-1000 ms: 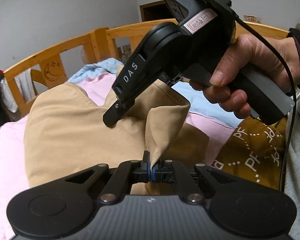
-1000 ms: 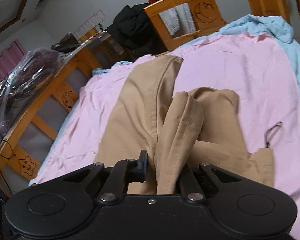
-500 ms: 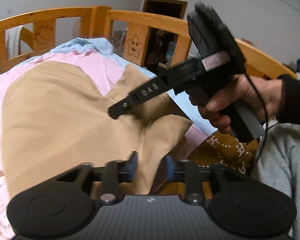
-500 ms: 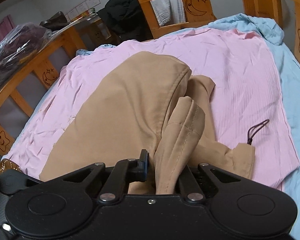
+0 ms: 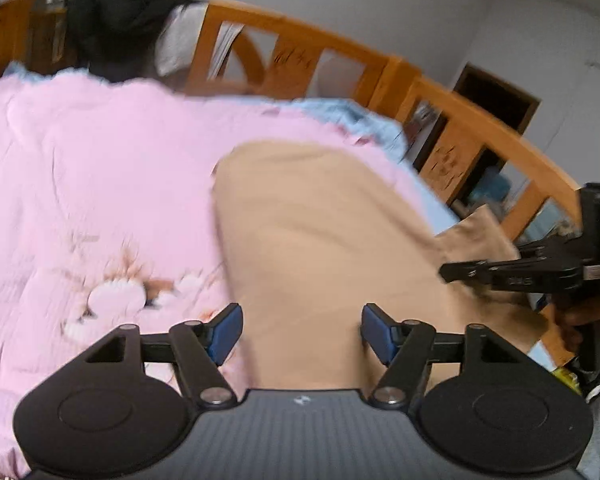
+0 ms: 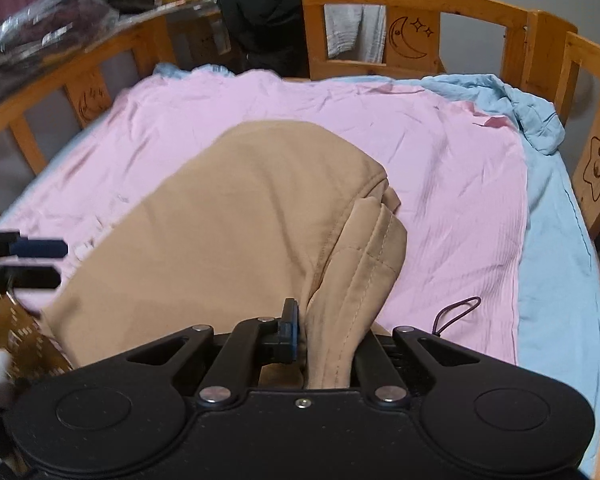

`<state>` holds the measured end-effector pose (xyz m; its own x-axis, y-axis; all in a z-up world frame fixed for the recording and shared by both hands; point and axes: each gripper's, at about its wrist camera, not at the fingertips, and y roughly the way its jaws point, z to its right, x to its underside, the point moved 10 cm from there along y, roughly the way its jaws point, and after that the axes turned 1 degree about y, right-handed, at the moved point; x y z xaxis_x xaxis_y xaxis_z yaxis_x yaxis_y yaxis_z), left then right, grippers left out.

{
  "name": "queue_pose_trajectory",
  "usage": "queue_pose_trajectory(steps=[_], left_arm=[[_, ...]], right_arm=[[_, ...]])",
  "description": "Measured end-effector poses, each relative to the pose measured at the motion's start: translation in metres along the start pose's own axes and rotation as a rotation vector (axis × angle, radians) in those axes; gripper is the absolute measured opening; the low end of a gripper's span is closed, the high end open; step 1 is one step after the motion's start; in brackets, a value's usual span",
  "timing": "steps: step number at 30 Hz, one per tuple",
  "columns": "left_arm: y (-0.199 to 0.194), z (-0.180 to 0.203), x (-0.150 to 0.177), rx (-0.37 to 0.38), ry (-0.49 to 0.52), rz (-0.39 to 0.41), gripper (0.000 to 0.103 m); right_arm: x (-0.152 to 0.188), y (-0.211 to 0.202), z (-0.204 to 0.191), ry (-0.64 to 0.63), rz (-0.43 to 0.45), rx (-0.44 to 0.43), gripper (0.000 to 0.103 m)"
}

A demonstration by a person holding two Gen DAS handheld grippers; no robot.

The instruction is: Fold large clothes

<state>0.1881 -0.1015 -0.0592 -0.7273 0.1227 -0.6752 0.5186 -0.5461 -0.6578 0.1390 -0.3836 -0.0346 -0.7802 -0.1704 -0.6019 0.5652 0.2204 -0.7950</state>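
A tan garment (image 5: 324, 248) lies folded on the pink sheet (image 5: 100, 184) of the bed. My left gripper (image 5: 302, 332) is open and empty, just above the garment's near edge. My right gripper (image 6: 328, 336) is shut on a bunched seam of the tan garment (image 6: 228, 220). The right gripper also shows at the right edge of the left wrist view (image 5: 512, 274), at the garment's right corner. The left gripper's fingertips (image 6: 40, 248) show at the left edge of the right wrist view.
Wooden bed rails (image 6: 416, 28) run around the bed. A blue sheet (image 6: 556, 240) lies along the right side. A dark cord loop (image 6: 458, 314) lies on the pink sheet. Black clothing (image 6: 268, 16) hangs on the far rail. A brown patterned cloth (image 6: 12, 332) lies near left.
My left gripper opened, let go of the tan cloth and swung left, away from the right gripper. The garment settled flatter. My right gripper kept its hold.
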Motion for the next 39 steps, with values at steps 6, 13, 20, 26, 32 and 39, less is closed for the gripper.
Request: queue_pose_trajectory(steps=[6,13,20,26,32,39], left_arm=[[0.015,0.003,0.008,0.032,-0.007,-0.029,0.071],[0.016,0.004,0.013,0.025,-0.005,-0.027,0.078],[0.018,0.004,0.012,0.013,0.0,-0.035,0.081],[0.021,0.003,0.012,0.011,0.009,-0.045,0.082],[0.018,0.003,0.002,0.033,0.013,-0.027,0.081],[0.025,-0.006,-0.025,-0.009,0.007,0.016,0.082]], right_arm=[[0.009,0.015,0.0,-0.005,-0.018,0.025,0.006],[0.01,0.018,0.0,-0.041,-0.048,0.048,0.01],[0.01,0.016,0.001,-0.024,-0.053,0.09,0.024],[0.008,0.004,0.01,0.001,-0.043,0.117,0.037],[-0.005,-0.021,0.023,0.033,0.062,0.188,0.074],[-0.065,-0.003,0.009,-0.021,0.21,0.196,0.085]])
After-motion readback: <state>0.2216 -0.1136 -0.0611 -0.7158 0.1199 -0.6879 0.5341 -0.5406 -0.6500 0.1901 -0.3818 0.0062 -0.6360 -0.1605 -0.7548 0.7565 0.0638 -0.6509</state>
